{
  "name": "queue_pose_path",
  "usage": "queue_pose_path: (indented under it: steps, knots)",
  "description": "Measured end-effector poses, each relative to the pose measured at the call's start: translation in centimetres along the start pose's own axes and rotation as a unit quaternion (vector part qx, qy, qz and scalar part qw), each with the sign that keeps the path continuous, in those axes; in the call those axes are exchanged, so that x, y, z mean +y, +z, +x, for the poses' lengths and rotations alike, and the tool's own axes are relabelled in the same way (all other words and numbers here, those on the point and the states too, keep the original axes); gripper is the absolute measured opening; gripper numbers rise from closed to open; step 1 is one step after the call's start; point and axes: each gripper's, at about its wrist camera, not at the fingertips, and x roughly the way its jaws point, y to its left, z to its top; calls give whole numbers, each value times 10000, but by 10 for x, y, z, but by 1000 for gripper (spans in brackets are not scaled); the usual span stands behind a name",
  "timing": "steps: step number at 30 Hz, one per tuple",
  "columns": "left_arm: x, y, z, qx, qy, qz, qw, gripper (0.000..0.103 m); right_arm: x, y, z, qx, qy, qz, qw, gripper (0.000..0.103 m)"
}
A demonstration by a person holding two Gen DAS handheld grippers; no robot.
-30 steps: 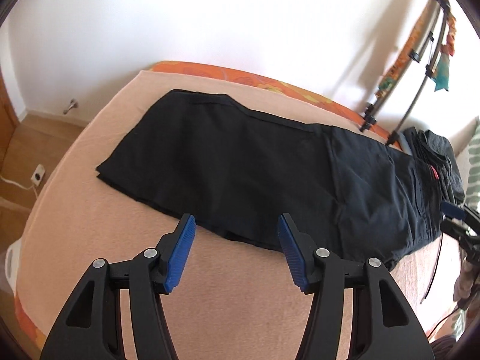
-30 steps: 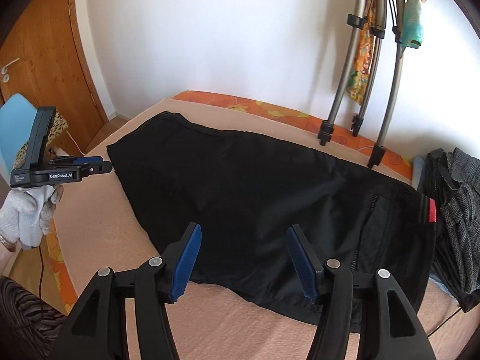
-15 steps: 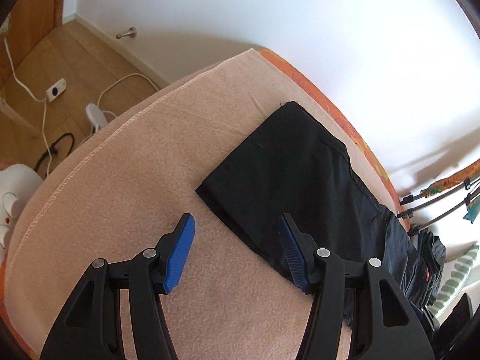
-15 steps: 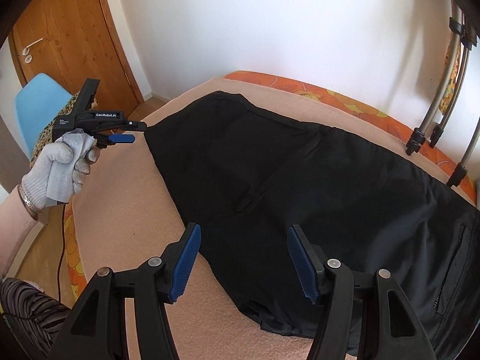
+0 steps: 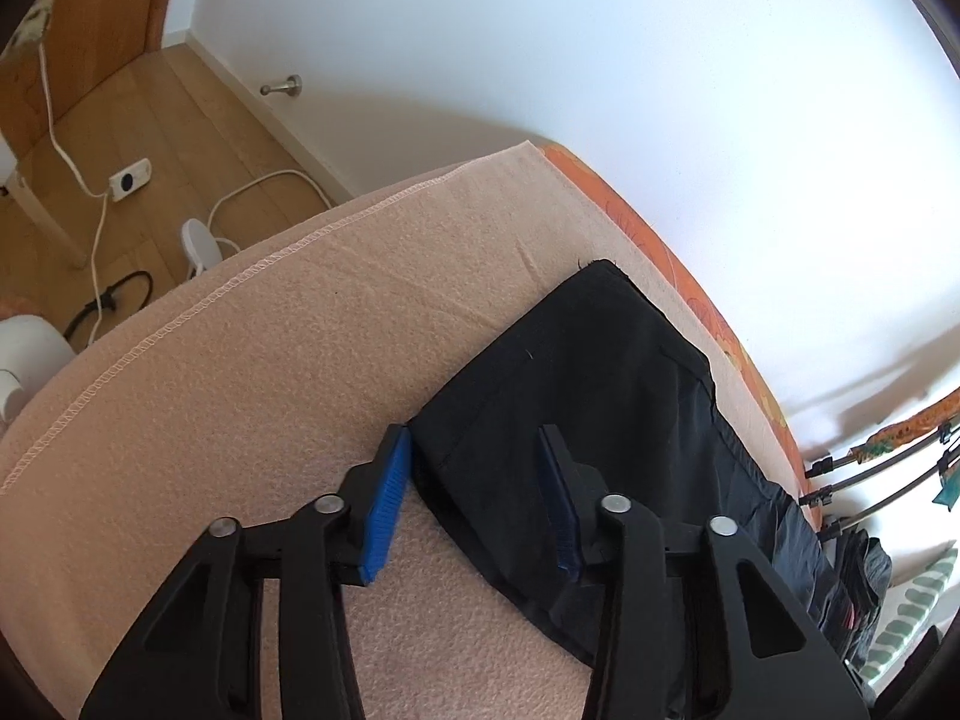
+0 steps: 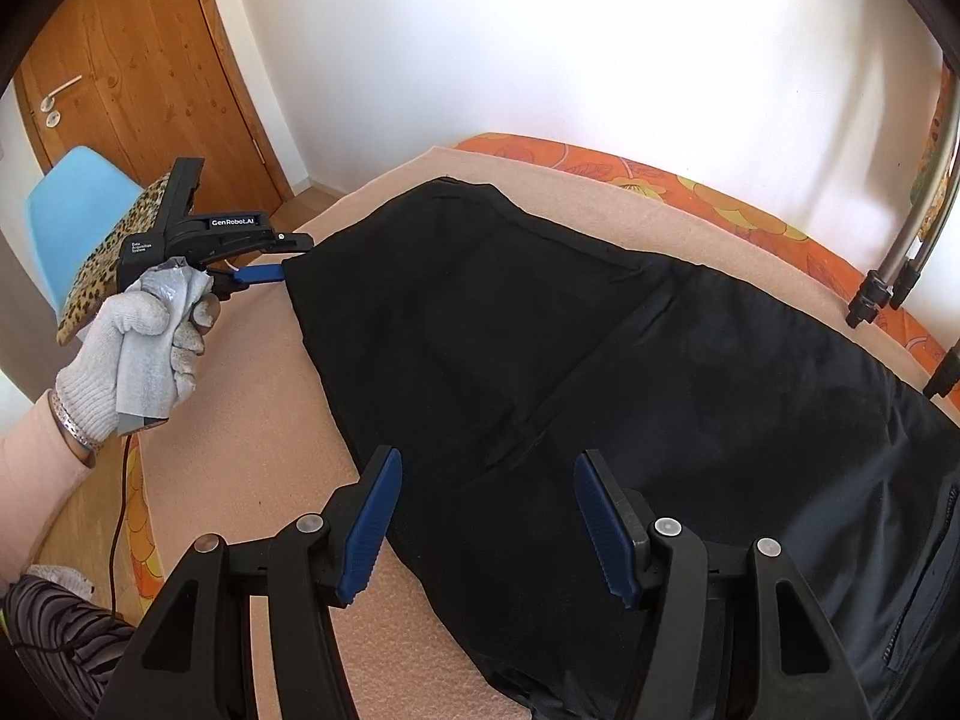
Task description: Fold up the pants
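Note:
Black pants [image 6: 600, 360] lie flat on the peach blanket [image 5: 240, 390], folded lengthwise, leg ends at the left. My left gripper [image 5: 474, 444] is open, its fingers straddling the near corner of the leg hem [image 5: 456, 450]; the pants also show in the left wrist view [image 5: 600, 396]. In the right wrist view the left gripper [image 6: 288, 255] touches that hem corner, held by a gloved hand [image 6: 138, 348]. My right gripper [image 6: 486, 480] is open and empty, above the near edge of the pants at mid-leg.
The bed stands against a white wall [image 6: 540, 48]. An orange flowered sheet [image 6: 720, 204] shows along the far edge. Metal rack legs [image 6: 900, 282] stand at the right. Cables and a power strip [image 5: 129, 180] lie on the wood floor. A blue chair [image 6: 72, 204] and door are at left.
My left gripper has swung left and down to the leg hem corner and now straddles it. My right gripper has moved left along the near edge of the pants.

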Motion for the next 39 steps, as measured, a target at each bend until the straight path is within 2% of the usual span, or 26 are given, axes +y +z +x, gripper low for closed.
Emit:
queue_pose_path:
  steps: [1,4,8,15,19,23,28,29,32,33,36,38,39]
  knots:
    - [0,-1,3,62,-67,-18,10000,14,2,4,0,-6,-1,-29,10000,62]
    - [-5,-5,2,-70,-137,124,9998,7,8,23,1,-31,37,-84,10000,62]
    - [-16,-9,-7,-262,-364,448,9980,6,16,62,10,-64,300,3,9995,63]
    - [-40,-24,-18,-347,-610,1086,9916,6,26,142,61,51,989,648,9930,67]
    - [-58,-36,-17,-379,-566,1506,9862,6,44,174,104,322,1037,658,9919,67]
    - [-70,-43,-16,-376,-578,1799,9813,6,58,190,141,605,1018,655,9908,67]
    - [-81,-50,-23,-418,-679,2113,9742,6,68,197,172,876,569,541,9931,67]
    - [-83,-51,-25,-418,-700,2171,9727,6,67,196,174,916,459,530,9933,64]
    - [-89,-55,-28,-395,-780,2290,9695,6,58,193,174,987,478,657,9918,27]
    - [-92,-57,-29,-418,-763,2344,9682,6,54,192,171,954,557,726,9912,19]
    - [-99,-61,-32,-588,-604,2518,9641,6,46,189,157,840,667,811,9909,4]
    - [-105,-65,-33,-676,-386,2640,9614,7,40,189,150,775,646,862,9912,3]
    - [-106,-66,-35,-756,-285,2675,9602,11,38,191,147,754,637,884,9912,2]
